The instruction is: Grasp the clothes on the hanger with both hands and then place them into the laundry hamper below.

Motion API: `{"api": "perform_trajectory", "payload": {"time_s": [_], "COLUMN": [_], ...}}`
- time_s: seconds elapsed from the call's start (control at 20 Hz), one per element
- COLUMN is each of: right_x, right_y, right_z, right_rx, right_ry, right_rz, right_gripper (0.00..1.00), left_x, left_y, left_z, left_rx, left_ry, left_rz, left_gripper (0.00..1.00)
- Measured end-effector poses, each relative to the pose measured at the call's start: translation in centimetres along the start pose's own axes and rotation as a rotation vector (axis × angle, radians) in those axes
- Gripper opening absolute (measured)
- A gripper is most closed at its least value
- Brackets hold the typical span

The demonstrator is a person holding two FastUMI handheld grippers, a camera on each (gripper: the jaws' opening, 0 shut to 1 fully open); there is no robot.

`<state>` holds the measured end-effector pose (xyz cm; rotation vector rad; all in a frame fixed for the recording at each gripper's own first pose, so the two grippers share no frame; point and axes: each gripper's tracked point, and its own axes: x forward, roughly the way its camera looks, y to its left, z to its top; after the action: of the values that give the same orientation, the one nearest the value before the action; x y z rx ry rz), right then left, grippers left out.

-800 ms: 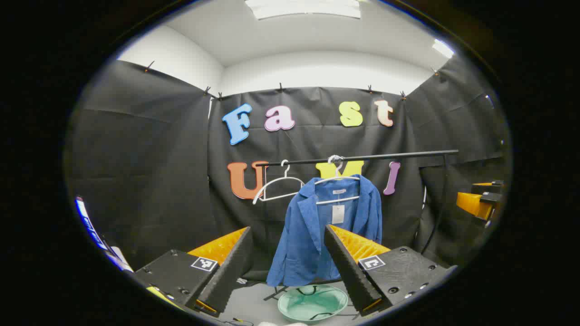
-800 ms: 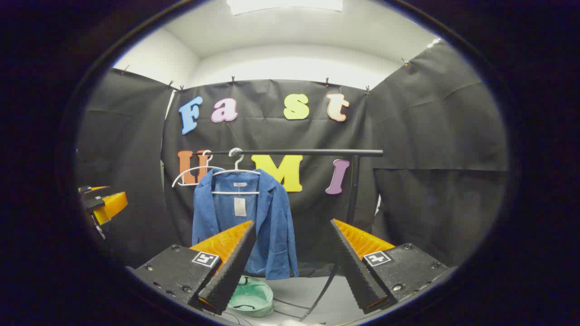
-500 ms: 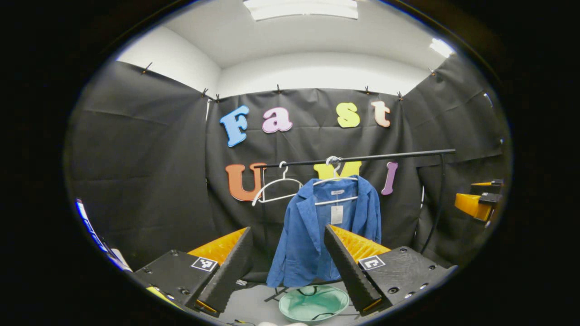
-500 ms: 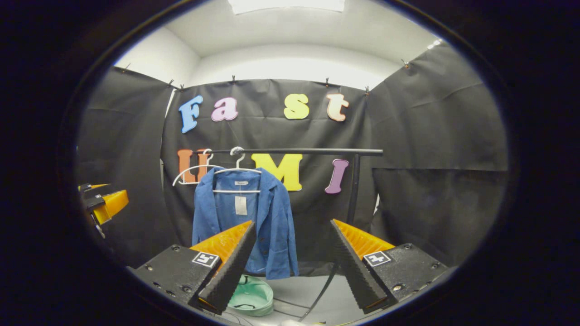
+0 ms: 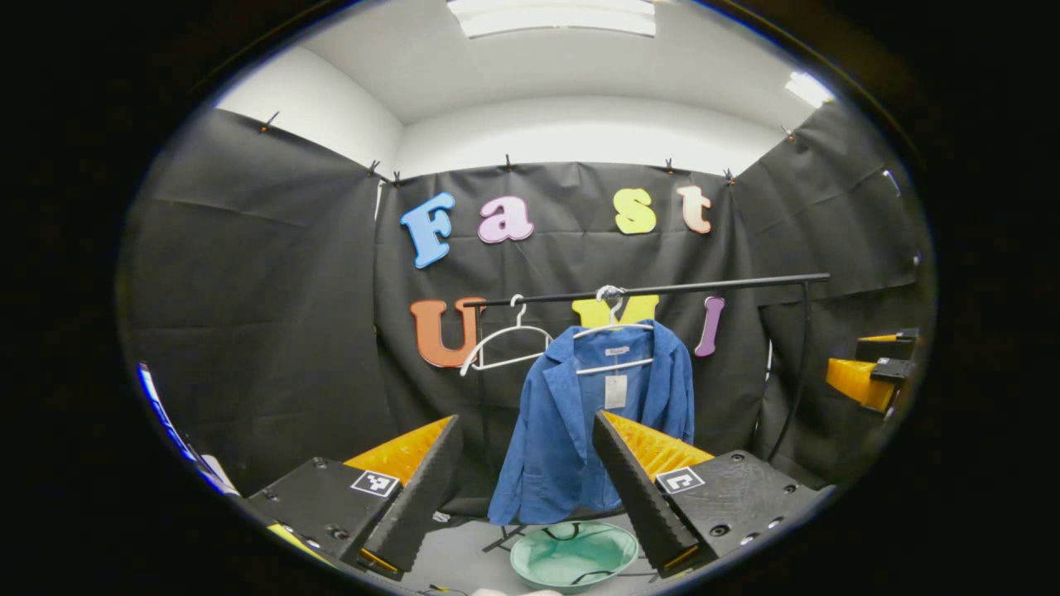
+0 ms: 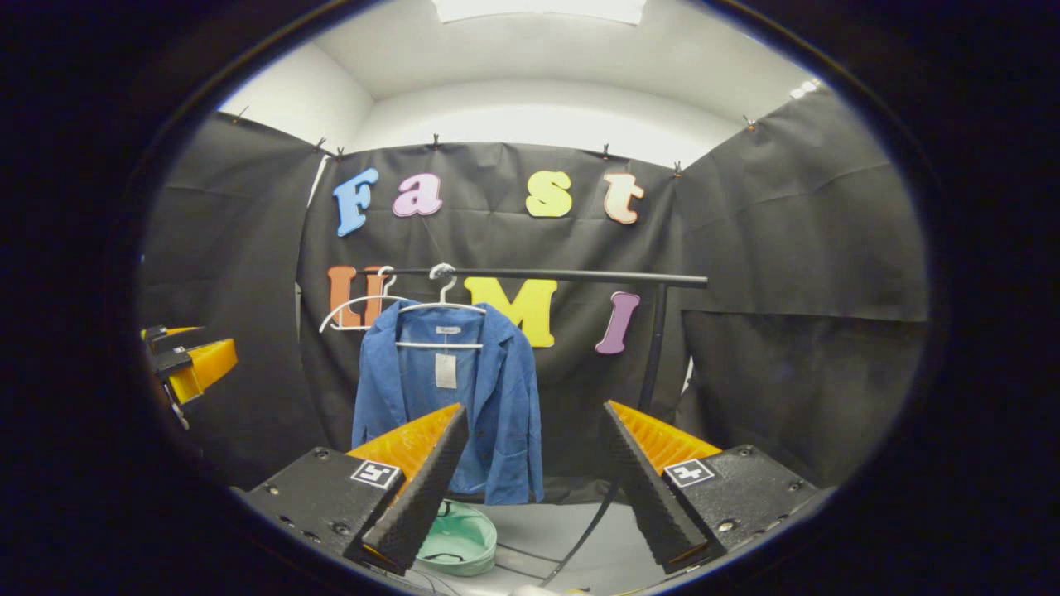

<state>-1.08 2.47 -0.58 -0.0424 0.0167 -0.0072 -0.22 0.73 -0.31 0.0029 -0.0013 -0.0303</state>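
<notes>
Black metal, a garment rail (image 5: 654, 290) crosses ahead of me, carrying an empty white hanger (image 5: 505, 341) beside the blue jacket (image 5: 580, 414), which hangs on its own hanger directly above the pale green hamper (image 5: 573, 553) on the floor. The rail's upright (image 6: 654, 348) stands right of the jacket. I hold my left gripper (image 5: 526, 447) and right gripper (image 6: 534, 439) wide apart, both empty and well short of the jacket.
</notes>
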Motion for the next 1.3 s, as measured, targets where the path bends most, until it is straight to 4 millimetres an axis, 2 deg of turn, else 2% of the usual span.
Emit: {"api": "perform_trajectory", "payload": {"time_s": [0.2, 0.3, 0.4, 0.45, 0.5, 0.55, 0.6, 0.65, 0.95, 1.0, 1.05, 1.3], "right_x": [1.2, 2.4, 3.9, 4.8, 5.9, 7.1, 8.3, 9.5, 17.4, 18.9, 20.3, 27.4], "right_y": [0.1, 0.2, 0.5, 0.6, 0.6, 0.7, 0.7, 0.7, 1.7, 1.9, 2.3, 4.4], "right_z": [-0.1, -0.3, -0.8, -0.9, -0.9, -1.0, -1.4, -1.6, -2.5, -2.6, -2.8, -3.3], "right_rx": [-0.010, -0.009, -0.010, -0.010, -0.010, -0.013, -0.013, -0.012, -0.014, -0.014, -0.017, -0.020], "right_ry": [0.004, 0.011, 0.025, 0.025, 0.023, 0.030, 0.036, 0.038, 0.051, 0.050, 0.050, 0.027], "right_rz": [0.014, 0.024, 0.048, 0.059, 0.068, 0.077, 0.087, 0.096, 0.151, 0.160, 0.167, 0.200], "right_gripper": [1.00, 0.99, 1.00, 1.00, 1.00, 1.00, 1.00, 1.00, 1.00, 1.00, 1.00, 0.99], "left_x": [0.7, 1.4, 2.4, 3.0, 3.9, 4.7, 5.6, 6.6, 13.6, 14.7, 16.0, 22.2], "left_y": [-0.6, -0.9, -1.5, -1.9, -2.3, -2.8, -3.3, -3.7, -6.0, -6.2, -6.3, -6.5], "left_z": [-0.3, -0.4, -0.6, -0.8, -1.1, -1.2, -1.3, -1.5, -3.0, -3.1, -3.3, -4.7], "left_rx": [0.004, 0.010, 0.009, 0.010, 0.013, 0.015, 0.019, 0.022, 0.008, 0.008, 0.015, 0.041], "left_ry": [0.008, 0.017, 0.020, 0.026, 0.028, 0.030, 0.024, 0.015, 0.006, 0.004, 0.000, -0.024], "left_rz": [-0.003, 0.003, 0.007, 0.009, 0.010, 0.014, 0.016, 0.018, 0.028, 0.029, 0.034, 0.077], "left_gripper": [0.95, 1.00, 1.00, 0.94, 0.94, 1.00, 0.94, 1.00, 0.99, 0.96, 0.99, 0.99]}}
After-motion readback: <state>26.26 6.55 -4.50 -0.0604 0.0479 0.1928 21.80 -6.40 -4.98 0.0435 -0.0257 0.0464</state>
